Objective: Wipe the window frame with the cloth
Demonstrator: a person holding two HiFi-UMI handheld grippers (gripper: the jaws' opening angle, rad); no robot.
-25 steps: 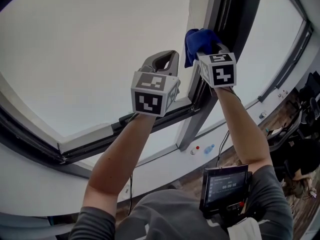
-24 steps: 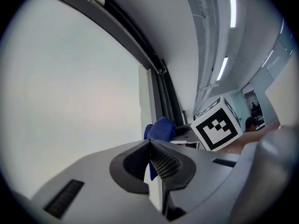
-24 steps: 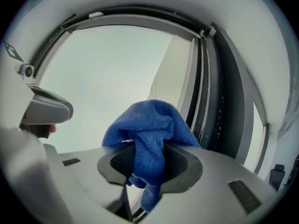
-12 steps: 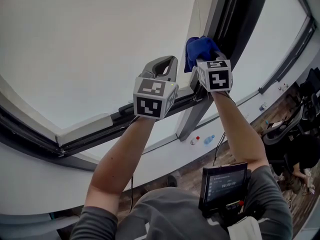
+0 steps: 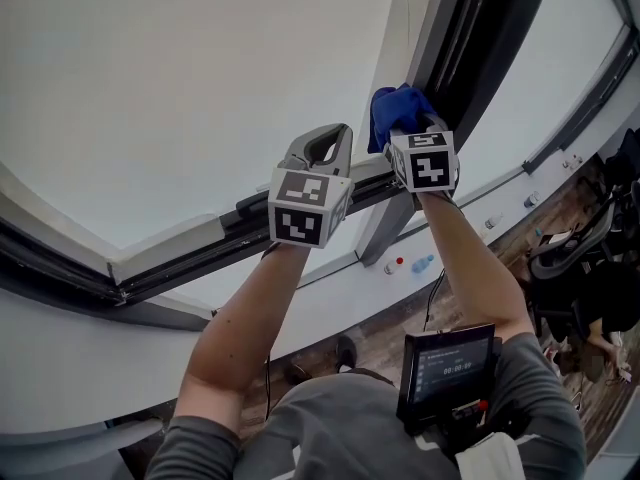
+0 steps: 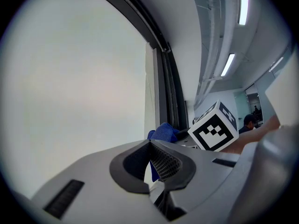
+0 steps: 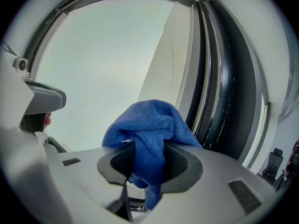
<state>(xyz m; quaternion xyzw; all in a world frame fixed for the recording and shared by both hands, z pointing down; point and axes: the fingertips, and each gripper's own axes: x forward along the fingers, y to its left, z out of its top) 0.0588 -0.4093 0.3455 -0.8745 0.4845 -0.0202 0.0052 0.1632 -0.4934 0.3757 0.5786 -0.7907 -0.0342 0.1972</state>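
From the head view, your right gripper (image 5: 418, 128) has the blue cloth (image 5: 392, 108) up at the dark window frame (image 5: 470, 28), and your left gripper (image 5: 325, 148) hangs just beside it. The left gripper view adds what that hides: its jaws are pressed together, with nothing between them. In the right gripper view, the jaws pinch the cloth's bunched middle, folds spilling out above.

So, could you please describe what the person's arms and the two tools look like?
Both the left tool and the right tool have light grey moulded bodies with dark ribbed pads, and each carries a white cube with black square markers. The forearms are bare below grey short sleeves. A thin dark cable hangs by the right arm.
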